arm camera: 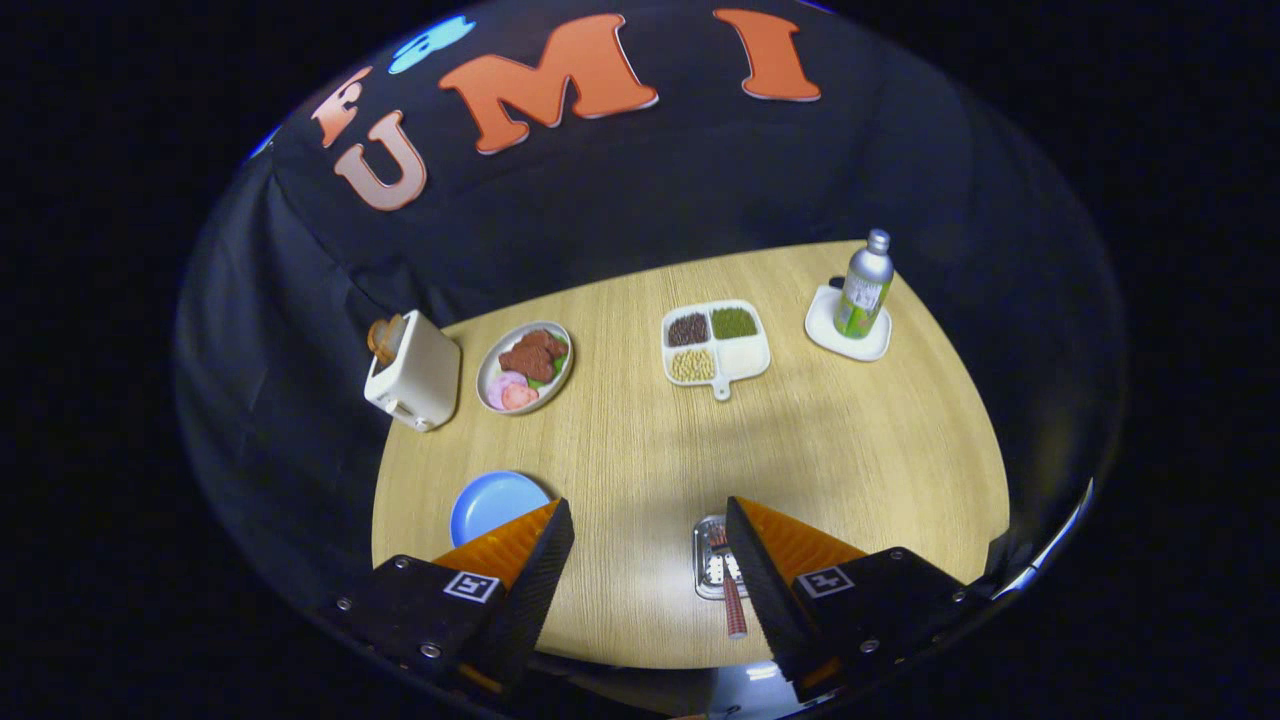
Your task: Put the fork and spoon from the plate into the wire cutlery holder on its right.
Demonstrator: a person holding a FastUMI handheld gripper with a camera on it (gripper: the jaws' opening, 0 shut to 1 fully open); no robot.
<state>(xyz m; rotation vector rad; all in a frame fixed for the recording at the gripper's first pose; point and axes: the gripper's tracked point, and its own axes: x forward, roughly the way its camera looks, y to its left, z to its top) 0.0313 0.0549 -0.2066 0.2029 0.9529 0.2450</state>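
My gripper (648,505) is open above the near part of the wooden table (620,440), with bare tabletop between its fingers. The blue plate (495,503) lies just beyond the left finger, which covers its near edge; the part I see has no cutlery on it. The wire cutlery holder (708,565) sits against the inner side of the right finger, partly hidden by it. A utensil with a red handle (735,608) rests in the holder, its metal head toward the far end. Whether a second utensil is in there I cannot tell.
Farther back stand a cream toaster (413,370), a plate of meat and vegetables (525,366), a white divided tray of beans (714,343), and a metal bottle (865,285) on a white coaster (835,335). The table's round edge runs close behind my fingers.
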